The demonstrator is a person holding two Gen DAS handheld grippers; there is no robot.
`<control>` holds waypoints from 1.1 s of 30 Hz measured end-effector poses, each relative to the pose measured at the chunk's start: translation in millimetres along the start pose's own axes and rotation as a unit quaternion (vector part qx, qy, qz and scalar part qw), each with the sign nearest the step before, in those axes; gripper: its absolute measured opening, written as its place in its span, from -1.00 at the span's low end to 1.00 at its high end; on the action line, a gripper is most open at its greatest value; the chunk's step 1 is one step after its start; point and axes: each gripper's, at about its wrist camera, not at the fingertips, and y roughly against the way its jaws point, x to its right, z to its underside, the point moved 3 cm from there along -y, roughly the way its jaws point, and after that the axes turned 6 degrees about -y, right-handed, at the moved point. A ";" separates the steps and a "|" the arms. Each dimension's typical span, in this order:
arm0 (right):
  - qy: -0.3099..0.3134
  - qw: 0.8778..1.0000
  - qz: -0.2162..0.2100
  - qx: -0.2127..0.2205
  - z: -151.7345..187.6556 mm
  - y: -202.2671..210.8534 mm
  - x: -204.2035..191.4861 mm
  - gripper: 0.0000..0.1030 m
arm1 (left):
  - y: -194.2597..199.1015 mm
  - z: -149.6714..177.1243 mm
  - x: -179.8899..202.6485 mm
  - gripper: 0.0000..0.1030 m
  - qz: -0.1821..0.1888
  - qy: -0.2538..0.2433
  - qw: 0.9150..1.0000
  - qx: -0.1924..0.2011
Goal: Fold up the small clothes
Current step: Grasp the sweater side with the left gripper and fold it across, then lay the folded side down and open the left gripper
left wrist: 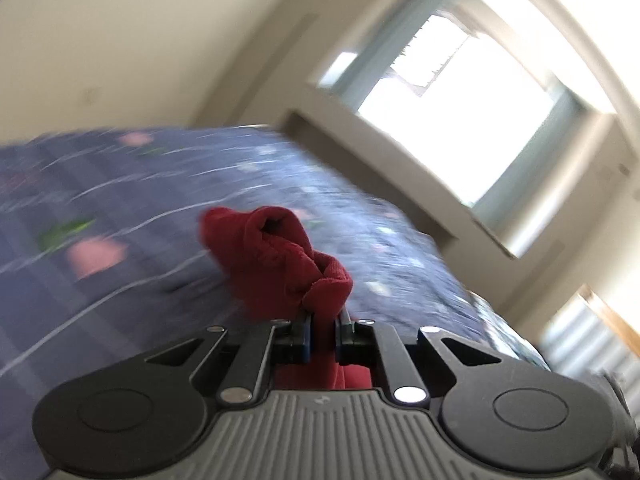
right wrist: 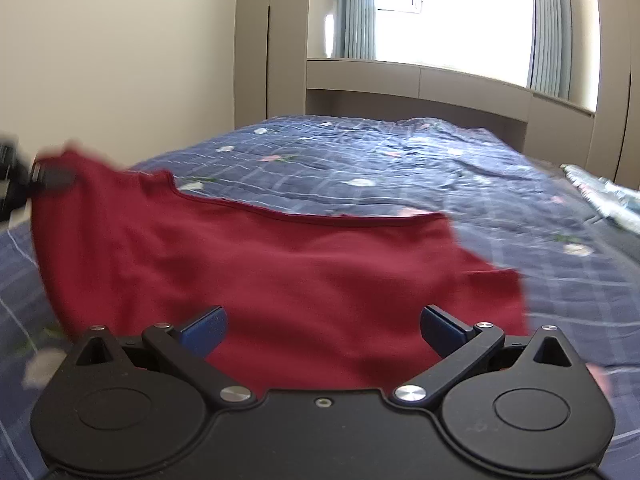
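Daylight from a curtained window (right wrist: 452,12) falls across a bed covered by a blue checked quilt (right wrist: 400,160) with small pink and white flowers. Beige wall (right wrist: 120,52) and built-in cupboards frame the window, with a low ledge beneath it.

On the quilt lies a dark red garment (right wrist: 300,272), spread broadly in the right wrist view, its hemmed edge running across the middle of the picture. Its left end is drawn up off the quilt toward the left edge of that view, where the left gripper (right wrist: 52,176) shows as a dark, blurred shape at the cloth's corner.

In the left wrist view the left gripper (left wrist: 323,322) has its jaws pressed together on a bunched fold of the red garment (left wrist: 276,260). Cloth is squeezed between the pads and bulges out in a twisted knot just ahead of them; more red fabric shows behind the fingers, near the gripper body. That view is tilted and smeared, so the quilt (left wrist: 120,208) and the window (left wrist: 460,120) slant across it.

The right gripper (right wrist: 323,330) hangs just over the near part of the garment with its jaws wide apart. Its blue pads (right wrist: 204,330) stand on either side of the red cloth; whether they touch it cannot be told.

At the far right edge, a pale striped cloth (right wrist: 600,196) lies on the bed.
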 end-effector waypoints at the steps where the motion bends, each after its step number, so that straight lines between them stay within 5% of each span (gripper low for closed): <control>1: 0.004 1.000 0.006 0.001 0.8 7.1 10.7 0.99 | -5.4 -3.0 12.5 -0.81 0.015 -0.012 1.000 -0.002; 8: -0.002 0.998 0.066 0.002 19.2 54.1 76.8 0.99 | -40.7 1.2 118.8 -0.82 0.128 -0.119 0.984 -0.040; 13: -0.025 0.995 0.093 -0.011 42.5 76.7 111.6 0.99 | -57.2 41.6 191.4 -0.82 0.197 -0.221 0.950 -0.100; 18: -0.053 0.991 0.120 -0.032 63.5 85.4 138.9 0.99 | -68.0 101.8 226.5 -0.82 0.205 -0.293 0.916 -0.181; 24: -0.083 0.990 0.116 -0.020 67.7 91.4 158.7 0.99 | -60.3 128.2 225.8 -0.77 0.196 -0.305 0.910 -0.201; 27: -0.083 0.989 0.118 -0.010 59.9 91.2 160.7 0.99 | -56.8 128.3 223.1 -0.40 0.210 -0.314 0.900 -0.218; 29: -0.083 0.990 0.111 -0.002 53.6 91.4 160.6 0.99 | -51.0 125.6 220.6 0.28 0.229 -0.308 0.897 -0.220; 33: -0.086 0.991 0.098 0.013 34.8 85.7 158.5 0.99 | -38.3 110.6 212.4 0.74 0.240 -0.284 0.905 -0.209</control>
